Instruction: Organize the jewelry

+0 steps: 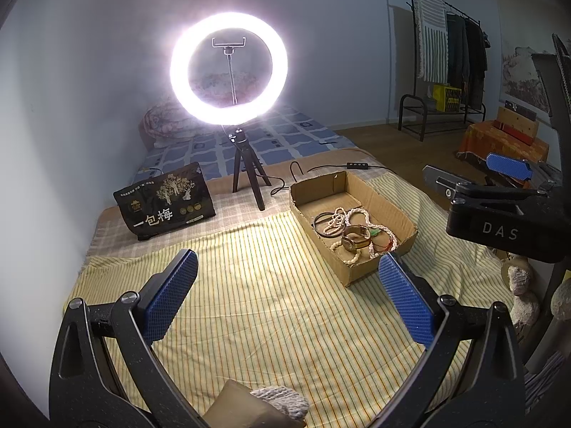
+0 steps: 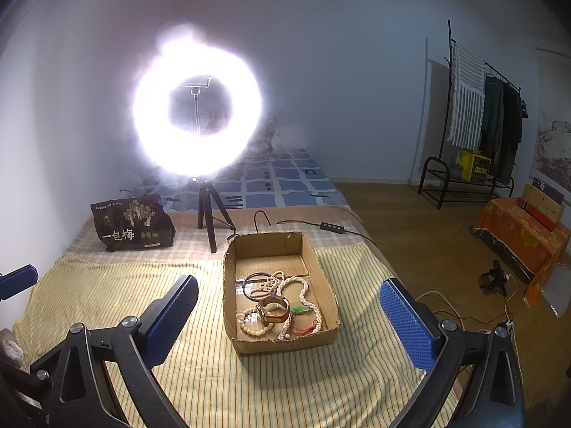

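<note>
A shallow cardboard box (image 2: 323,281) (image 1: 399,214) sits on the yellow striped cloth. It holds a pile of jewelry: a gold watch (image 2: 273,308) (image 1: 355,237), white bead necklaces (image 2: 307,294) (image 1: 348,217), a dark bangle (image 2: 249,280) (image 1: 319,221), a cream bead bracelet (image 2: 255,328) and a green pendant on red cord (image 2: 299,310). My left gripper (image 1: 287,276) is open and empty, left of the box. My right gripper (image 2: 289,306) is open and empty, hovering in front of the box. The right gripper also shows in the left wrist view (image 1: 506,167).
A lit ring light on a tripod (image 1: 228,67) (image 2: 198,114) stands behind the box, its cable and switch (image 2: 332,227) trailing right. A black snack bag (image 1: 166,201) (image 2: 132,223) stands at the back left. The bed edge (image 2: 378,249) drops to wooden floor on the right.
</note>
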Motion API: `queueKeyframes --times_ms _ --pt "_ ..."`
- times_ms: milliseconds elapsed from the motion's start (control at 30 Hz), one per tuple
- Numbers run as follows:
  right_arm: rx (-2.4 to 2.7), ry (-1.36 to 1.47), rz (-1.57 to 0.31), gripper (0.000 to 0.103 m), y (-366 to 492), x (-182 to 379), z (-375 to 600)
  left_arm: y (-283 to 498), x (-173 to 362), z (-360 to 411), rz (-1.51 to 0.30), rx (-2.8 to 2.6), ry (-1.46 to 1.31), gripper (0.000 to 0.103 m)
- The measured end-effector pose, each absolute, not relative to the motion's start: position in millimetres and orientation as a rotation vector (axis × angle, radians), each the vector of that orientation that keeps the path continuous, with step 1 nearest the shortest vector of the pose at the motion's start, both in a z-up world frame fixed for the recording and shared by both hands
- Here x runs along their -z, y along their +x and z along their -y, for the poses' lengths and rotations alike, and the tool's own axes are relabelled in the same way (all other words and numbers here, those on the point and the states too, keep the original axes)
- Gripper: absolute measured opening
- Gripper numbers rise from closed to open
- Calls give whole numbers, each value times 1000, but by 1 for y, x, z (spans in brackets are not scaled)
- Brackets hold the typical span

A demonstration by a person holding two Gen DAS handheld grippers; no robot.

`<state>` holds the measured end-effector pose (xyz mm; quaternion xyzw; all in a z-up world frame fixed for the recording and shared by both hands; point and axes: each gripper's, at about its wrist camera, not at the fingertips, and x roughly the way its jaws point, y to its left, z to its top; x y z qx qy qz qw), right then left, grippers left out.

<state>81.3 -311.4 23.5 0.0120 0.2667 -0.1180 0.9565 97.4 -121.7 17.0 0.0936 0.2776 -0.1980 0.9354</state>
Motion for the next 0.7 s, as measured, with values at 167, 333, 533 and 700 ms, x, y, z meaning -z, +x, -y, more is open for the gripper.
queueKeyframes --times_ms 167,333,533,700 --pt "239 23 -543 103 81 -23 311 97 -17 122 -569 406 191 103" --pt "240 19 -550 103 80 -20 314 97 -17 122 -571 407 192 103" --pt "238 16 -555 103 82 -19 315 98 -18 121 -568 402 194 103" --pt "235 13 -560 103 83 -18 315 99 -18 120 -569 404 195 103"
